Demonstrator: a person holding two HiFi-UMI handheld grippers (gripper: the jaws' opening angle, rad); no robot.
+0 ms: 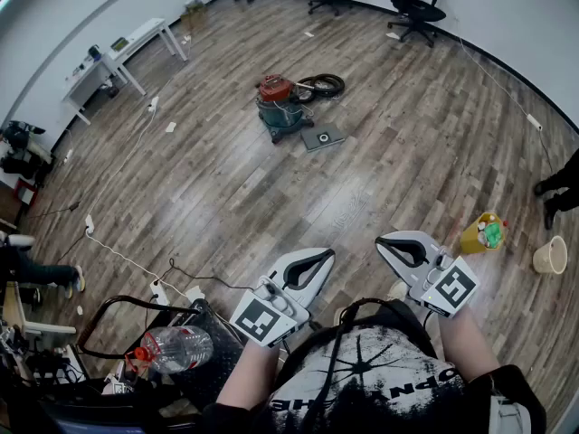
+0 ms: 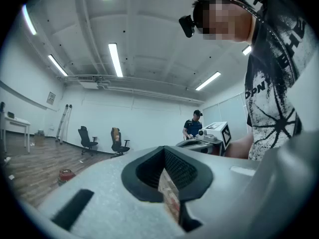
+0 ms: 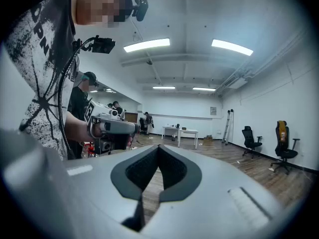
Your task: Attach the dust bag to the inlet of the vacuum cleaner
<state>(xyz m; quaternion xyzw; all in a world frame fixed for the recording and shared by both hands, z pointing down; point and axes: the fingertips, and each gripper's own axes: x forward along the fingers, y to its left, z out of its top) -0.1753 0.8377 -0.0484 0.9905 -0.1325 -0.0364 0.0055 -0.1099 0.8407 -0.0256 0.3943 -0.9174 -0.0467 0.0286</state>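
Far off on the wood floor stands the vacuum cleaner [image 1: 282, 107], a green drum with a red top, its black hose [image 1: 323, 86] coiled beside it. A flat grey piece, probably the dust bag [image 1: 323, 137], lies just in front of it. Both grippers are held level close to my body, far from these. My left gripper [image 1: 327, 255] is shut with nothing in it, and so is my right gripper [image 1: 381, 240]. In the left gripper view the closed jaws fill the bottom, and the vacuum cleaner [image 2: 65, 175] is a small red spot. The right gripper view shows its own closed jaws and the left gripper [image 3: 112, 126].
Two office chairs [image 1: 416, 7] stand at the far wall and a white desk [image 1: 127, 48] at the left. A yellow bottle [image 1: 481, 233] and a beige cup [image 1: 549, 255] sit on the floor at the right. Cables [image 1: 118, 253] run at the left, with a water bottle [image 1: 176, 347] near my feet.
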